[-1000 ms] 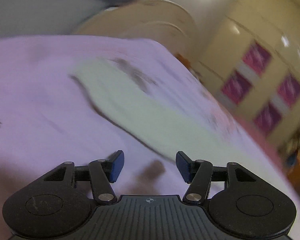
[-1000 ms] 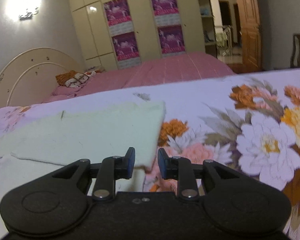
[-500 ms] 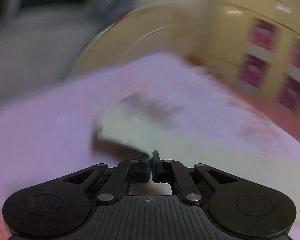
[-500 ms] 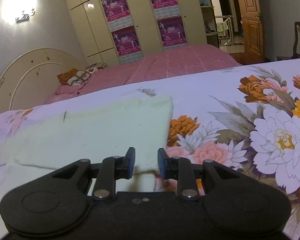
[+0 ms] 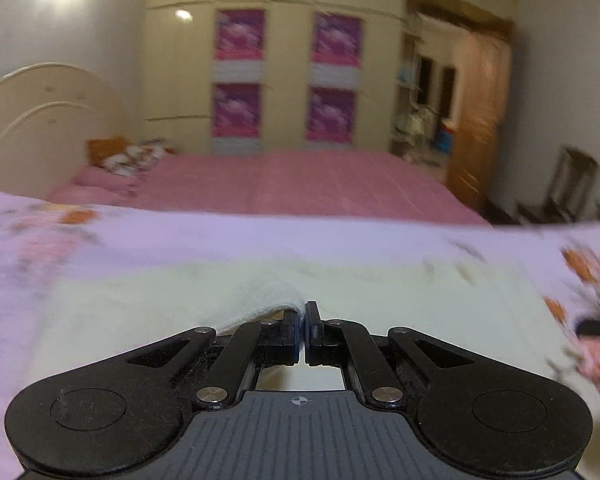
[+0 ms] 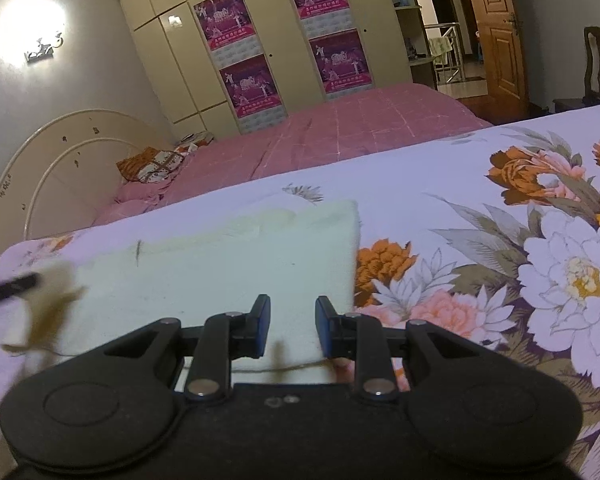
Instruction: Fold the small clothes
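We see one pale cream terry cloth (image 6: 220, 276) lying across the lower middle of both views, flat on the lilac flower-printed bedsheet (image 6: 480, 208), its right edge straight and its near edge partly raised. In the left wrist view the cloth (image 5: 260, 280) humps up into a soft ridge at frame centre, where the left gripper (image 5: 303, 334) has its fingers pressed together on a pinch of the near hem. The right gripper (image 6: 288, 330) holds its two blue-padded fingers apart, the cloth's near edge lying between them ungripped. Behind the sheet, in the upper half, stands one pink-covered bed (image 6: 360, 128) with a cream arched headboard (image 6: 60, 160), then a cream wardrobe (image 6: 180, 60) carrying four purple posters. A blurred dark bar (image 6: 10, 286) crosses the left edge of the right wrist view.
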The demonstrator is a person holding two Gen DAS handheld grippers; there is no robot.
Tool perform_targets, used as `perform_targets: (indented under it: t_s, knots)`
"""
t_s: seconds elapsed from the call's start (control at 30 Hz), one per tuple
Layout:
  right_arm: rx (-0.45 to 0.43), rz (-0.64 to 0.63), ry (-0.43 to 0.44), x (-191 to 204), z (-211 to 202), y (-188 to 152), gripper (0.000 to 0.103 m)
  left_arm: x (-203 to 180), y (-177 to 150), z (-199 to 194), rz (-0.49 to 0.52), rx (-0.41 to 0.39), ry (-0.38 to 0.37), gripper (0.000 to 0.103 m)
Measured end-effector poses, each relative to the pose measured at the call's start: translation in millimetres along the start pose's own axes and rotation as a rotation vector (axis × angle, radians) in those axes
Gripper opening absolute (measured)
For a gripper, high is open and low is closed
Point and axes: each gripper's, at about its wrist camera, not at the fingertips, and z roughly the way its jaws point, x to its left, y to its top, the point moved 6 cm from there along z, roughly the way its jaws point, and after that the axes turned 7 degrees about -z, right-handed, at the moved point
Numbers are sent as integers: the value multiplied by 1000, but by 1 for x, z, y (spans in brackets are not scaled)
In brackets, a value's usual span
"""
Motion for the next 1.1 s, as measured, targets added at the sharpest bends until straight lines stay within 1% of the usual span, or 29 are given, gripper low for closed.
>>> perform_targets:
  t_s: [0.07,0.13,0.17,0.23,0.27,0.3,0.33,0.37,0.4,0.43,0.47,0.5,0.53,0.57,0.6,0.63,0.67,0.7,0.73,0.77,0.8,0.83,0.87,0.9,0.93,0.97,1.03,1.1]
  knots:
    - [1,5,11,3,0,1,25,-27,-13,5,47,26,-15,2]
    - [10,14,23,6,3,0,26,-47,-21,-5,80,32,-13,2]
    - [15,20,30,7,5,-1,26,-55,-25,-3,95,35,-17,2]
    - [26,37,54,12,9,-3,27,-67,-30,-3,154,49,-24,3]
    - [31,45,66,16,12,-4,28,-78,-38,-11,202,58,-22,3]
    - [33,51,77,20,14,-5,31,-90,-45,-16,260,51,-48,26]
    - [35,56,85,24,16,-5,33,-96,-47,-25,307,35,-106,69]
    - [35,56,88,28,18,-5,34,-101,-51,-32,339,10,-142,79]
    - [31,54,89,32,19,-5,34,-102,-54,-46,367,-35,-150,80]
    - [29,51,93,37,21,-4,35,-103,-56,-50,381,-42,-140,80]
    - [30,48,102,41,22,-3,35,-97,-58,-57,373,-36,-122,80]
    - [33,39,114,46,24,-2,35,-80,-57,-65,328,-33,-93,78]
    - [34,24,125,52,26,0,35,-65,-57,-71,283,-29,-61,73]
    - [36,10,134,58,28,0,35,-42,-57,-77,224,-11,-11,70]
    - [41,-4,145,63,31,1,36,-19,-56,-83,165,-1,45,64]
    - [51,-12,154,68,35,1,37,1,-56,-87,108,6,95,64]
    - [65,-15,158,71,39,0,39,25,-57,-91,40,19,146,64]
    - [91,-14,159,74,47,-2,43,44,-59,-93,-16,34,181,64]
    - [117,-11,159,76,55,-5,44,61,-60,-94,-75,52,201,64]
    - [134,-9,162,79,61,-7,44,74,-62,-93,-135,70,201,64]
    - [145,-11,166,83,69,-9,45,79,-61,-93,-174,76,193,64]
    - [141,-21,161,87,73,-10,45,81,-60,-92,-193,78,187,64]
    - [132,-37,157,91,75,-10,42,83,-60,-94,-199,84,187,64]
    - [129,-57,158,97,79,-9,25,81,-60,-92,-207,88,190,64]
    - [135,-68,167,102,81,-9,12,80,-58,-92,-220,87,185,64]
    - [133,-74,174,106,82,-7,5,78,-57,-93,-238,79,175,64]
    - [64,-99,190,113,70,6,5,80,-56,-91,-254,70,174,64]
    - [-1,-119,191,115,54,19,5,81,-56,-86,-262,64,192,64]
